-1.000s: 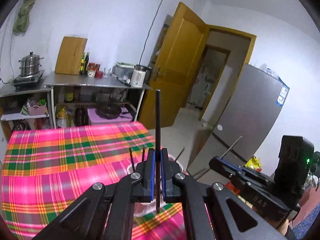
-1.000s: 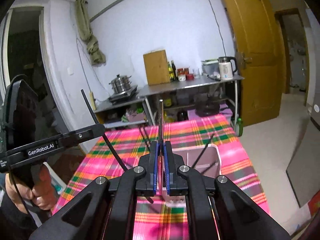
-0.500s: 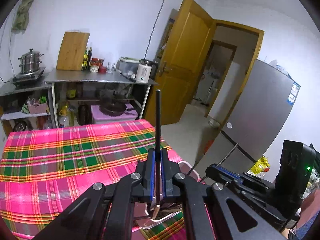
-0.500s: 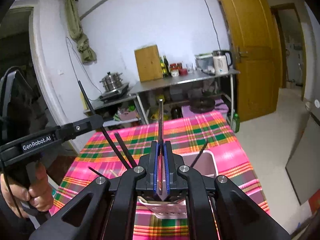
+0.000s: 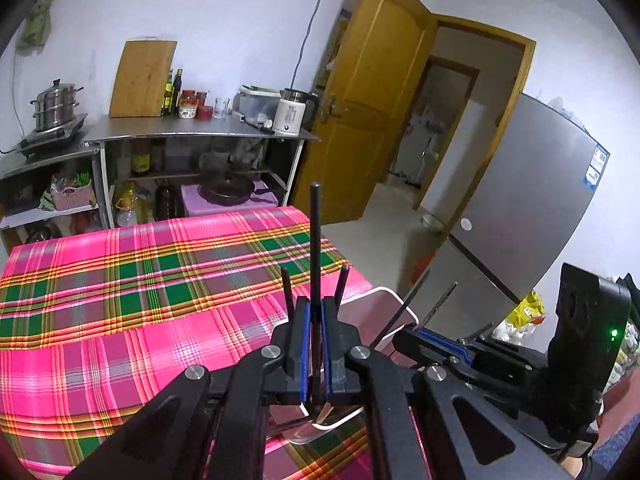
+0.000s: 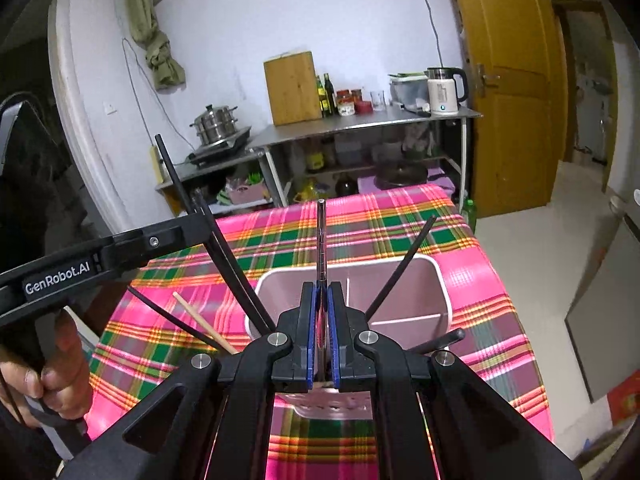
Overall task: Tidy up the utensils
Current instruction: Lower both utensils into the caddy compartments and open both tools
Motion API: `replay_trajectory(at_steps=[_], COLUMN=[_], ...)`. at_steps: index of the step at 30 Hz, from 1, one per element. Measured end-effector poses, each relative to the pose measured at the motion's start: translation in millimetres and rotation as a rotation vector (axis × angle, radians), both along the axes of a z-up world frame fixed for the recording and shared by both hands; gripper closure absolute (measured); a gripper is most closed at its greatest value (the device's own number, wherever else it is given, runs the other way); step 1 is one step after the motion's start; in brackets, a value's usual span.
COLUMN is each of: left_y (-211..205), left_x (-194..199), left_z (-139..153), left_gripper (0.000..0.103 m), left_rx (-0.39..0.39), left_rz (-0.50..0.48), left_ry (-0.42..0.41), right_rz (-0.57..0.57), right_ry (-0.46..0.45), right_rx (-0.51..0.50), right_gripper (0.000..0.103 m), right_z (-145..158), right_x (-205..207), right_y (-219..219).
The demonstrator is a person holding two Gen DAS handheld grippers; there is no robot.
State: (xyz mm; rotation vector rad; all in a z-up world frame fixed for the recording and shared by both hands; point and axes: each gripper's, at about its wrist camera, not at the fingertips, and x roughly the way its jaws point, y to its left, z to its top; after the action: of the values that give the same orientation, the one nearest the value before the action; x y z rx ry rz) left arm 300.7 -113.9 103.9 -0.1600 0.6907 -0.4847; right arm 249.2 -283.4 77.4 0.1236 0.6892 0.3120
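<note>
Counts: 2 grippers, 1 pink utensil holder at 12 o'clock, 1 wooden chopstick, about 5 black chopsticks.

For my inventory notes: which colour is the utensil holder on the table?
The utensil holder is pale pink with a white rim; the right wrist view shows it best.

Both tongs are angling downward side by side: left tongs and right tongs are each clamping tight, a hand gripping the left handle.
</note>
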Motion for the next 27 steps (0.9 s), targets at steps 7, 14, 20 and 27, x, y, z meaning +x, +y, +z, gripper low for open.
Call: replay_trajectory(at_steps=[7,14,20,27], left_y=[2,13,20,30], left_x=[0,-5,-28,-70], left_z=[-3,3,17,26], left_gripper=[0.096,0.095,0.095,0.091], left_rx=[0.003,-0.007,-0.005,-0.011], left_rz=[0.009,0.028,0.038,0.037], left_ry=[0.003,-0.018,-0.061,-0.11], right_rz=[-0.013,-0.02,-0.024,-0.027], right_ry=[0.001,-0.035,-0.066,-0.101], right_rx=[-0.013,-0.018,-0.02,-0.008], right_gripper=[0.096,0.09,0.09,0.088], right_z=[3,14,26,35], right_x=[-1,-10,-26,-57], right_y=[-1,-3,-5,-6])
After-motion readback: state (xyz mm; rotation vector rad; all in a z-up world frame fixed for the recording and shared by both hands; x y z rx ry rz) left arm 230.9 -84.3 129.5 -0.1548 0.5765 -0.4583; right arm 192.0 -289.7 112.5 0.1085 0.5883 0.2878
